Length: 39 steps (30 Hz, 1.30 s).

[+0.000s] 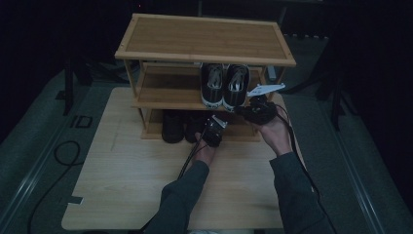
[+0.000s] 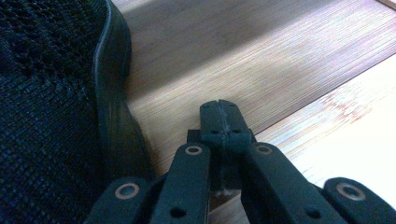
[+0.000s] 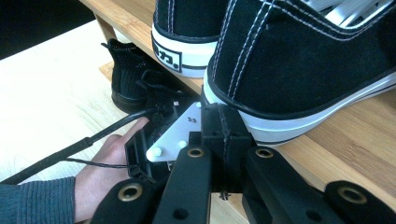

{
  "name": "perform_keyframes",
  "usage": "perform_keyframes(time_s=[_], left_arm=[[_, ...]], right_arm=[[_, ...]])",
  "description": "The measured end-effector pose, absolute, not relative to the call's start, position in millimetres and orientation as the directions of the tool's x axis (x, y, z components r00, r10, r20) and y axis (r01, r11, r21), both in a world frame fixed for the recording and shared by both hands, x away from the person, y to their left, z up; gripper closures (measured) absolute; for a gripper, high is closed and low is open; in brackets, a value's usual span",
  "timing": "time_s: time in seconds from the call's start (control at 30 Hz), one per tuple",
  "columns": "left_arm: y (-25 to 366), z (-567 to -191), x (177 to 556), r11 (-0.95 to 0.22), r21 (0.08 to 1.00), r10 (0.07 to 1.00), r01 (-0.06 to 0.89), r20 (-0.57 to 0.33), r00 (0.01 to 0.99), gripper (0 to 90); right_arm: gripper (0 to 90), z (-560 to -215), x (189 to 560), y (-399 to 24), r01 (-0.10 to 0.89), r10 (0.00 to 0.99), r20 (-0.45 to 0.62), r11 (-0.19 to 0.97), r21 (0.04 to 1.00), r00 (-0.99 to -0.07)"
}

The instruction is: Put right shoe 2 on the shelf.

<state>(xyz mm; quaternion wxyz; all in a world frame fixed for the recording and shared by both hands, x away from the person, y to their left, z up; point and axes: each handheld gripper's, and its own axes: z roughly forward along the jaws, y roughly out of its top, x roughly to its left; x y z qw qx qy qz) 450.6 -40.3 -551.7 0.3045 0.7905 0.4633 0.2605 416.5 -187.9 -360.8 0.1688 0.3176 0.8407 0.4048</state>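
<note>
Right gripper (image 3: 223,126) closed, empty, against black sneaker (image 3: 299,60), left gripper (image 2: 219,122) closed, empty

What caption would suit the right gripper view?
Closed right gripper nosing against the white-soled black sneaker on the wooden shoe rack.

High view dim; gripper views bright, sharp

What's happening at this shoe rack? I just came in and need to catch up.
A person holds a claw in each hand at a bamboo shoe rack. The right claw, shut and empty, sits at the toe of a black-and-white sneaker on the middle shelf. The left claw, also shut, rests on the bottom shelf beside a black mesh shoe. Neither shoe is gripped.
</note>
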Motion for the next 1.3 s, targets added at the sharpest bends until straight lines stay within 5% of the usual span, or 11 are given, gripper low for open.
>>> perform_keyframes(time_s=[1.3], left_arm=[[-40.6, -551.8, 450.4, -0.385, 0.723, 0.892, 0.574, 0.131, 0.433, 90.0]], right_arm=[[90.0, -363.4, 413.7, -181.9, 0.386, 0.709, -0.074, 0.466, 0.796, -0.702]])
